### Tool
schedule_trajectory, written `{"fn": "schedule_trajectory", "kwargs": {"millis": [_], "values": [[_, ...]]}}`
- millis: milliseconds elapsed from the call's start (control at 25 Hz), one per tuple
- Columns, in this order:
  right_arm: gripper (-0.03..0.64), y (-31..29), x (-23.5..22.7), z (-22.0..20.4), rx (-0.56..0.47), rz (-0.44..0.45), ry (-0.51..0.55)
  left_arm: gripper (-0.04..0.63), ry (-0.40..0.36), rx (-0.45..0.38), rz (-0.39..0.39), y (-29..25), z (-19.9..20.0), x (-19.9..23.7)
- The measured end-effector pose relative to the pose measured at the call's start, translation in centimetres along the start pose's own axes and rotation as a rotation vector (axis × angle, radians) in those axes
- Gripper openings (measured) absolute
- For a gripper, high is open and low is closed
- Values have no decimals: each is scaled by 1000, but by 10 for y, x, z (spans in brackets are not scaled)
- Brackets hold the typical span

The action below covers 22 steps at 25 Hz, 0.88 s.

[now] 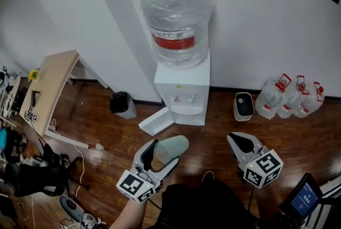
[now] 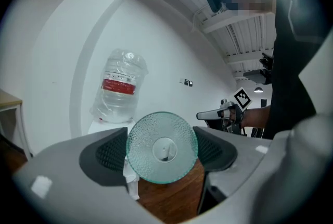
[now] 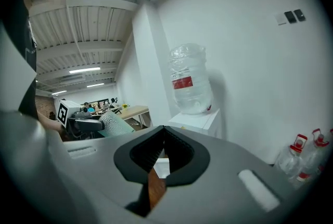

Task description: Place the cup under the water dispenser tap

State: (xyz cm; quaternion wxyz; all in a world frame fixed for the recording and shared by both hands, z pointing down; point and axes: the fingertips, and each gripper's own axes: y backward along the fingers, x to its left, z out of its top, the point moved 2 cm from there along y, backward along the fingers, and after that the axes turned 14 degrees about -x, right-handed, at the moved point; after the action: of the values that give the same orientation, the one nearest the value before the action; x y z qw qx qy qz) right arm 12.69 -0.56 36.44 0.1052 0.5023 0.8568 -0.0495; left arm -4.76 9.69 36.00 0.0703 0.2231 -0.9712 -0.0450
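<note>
A white water dispenser [image 1: 183, 88] stands against the wall ahead, with a plastic-wrapped bottle [image 1: 176, 20] on top and two taps [image 1: 184, 99] on its front. My left gripper [image 1: 164, 154] is shut on a pale green textured cup [image 1: 176, 145], held on its side and well short of the dispenser. In the left gripper view the cup's round base [image 2: 162, 147] sits between both pads, with the bottle [image 2: 120, 90] beyond. My right gripper [image 1: 235, 140] is shut and holds nothing; in its own view the jaws [image 3: 164, 132] meet, with the dispenser [image 3: 200, 121] ahead.
On the wooden floor are a black bin [image 1: 122, 104], a white panel [image 1: 157, 121] lying left of the dispenser, a small white bin [image 1: 244, 106] and three water jugs [image 1: 290, 97] at the right. A desk [image 1: 48, 87], a chair [image 1: 37, 174] and cables are at the left.
</note>
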Motion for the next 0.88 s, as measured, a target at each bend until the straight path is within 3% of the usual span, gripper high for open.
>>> {"fn": "schedule_trajectory", "kwargs": {"millis": [400, 640, 880], "values": [[0, -33, -33, 0, 17, -5, -27, 279, 38, 52, 10, -37, -26, 29], [0, -59, -43, 3, 21, -50, -5, 279, 13, 117, 1, -52, -67, 75], [0, -95, -47, 8, 27, -93, 21, 279, 48, 122, -26, -64, -85, 121]]}}
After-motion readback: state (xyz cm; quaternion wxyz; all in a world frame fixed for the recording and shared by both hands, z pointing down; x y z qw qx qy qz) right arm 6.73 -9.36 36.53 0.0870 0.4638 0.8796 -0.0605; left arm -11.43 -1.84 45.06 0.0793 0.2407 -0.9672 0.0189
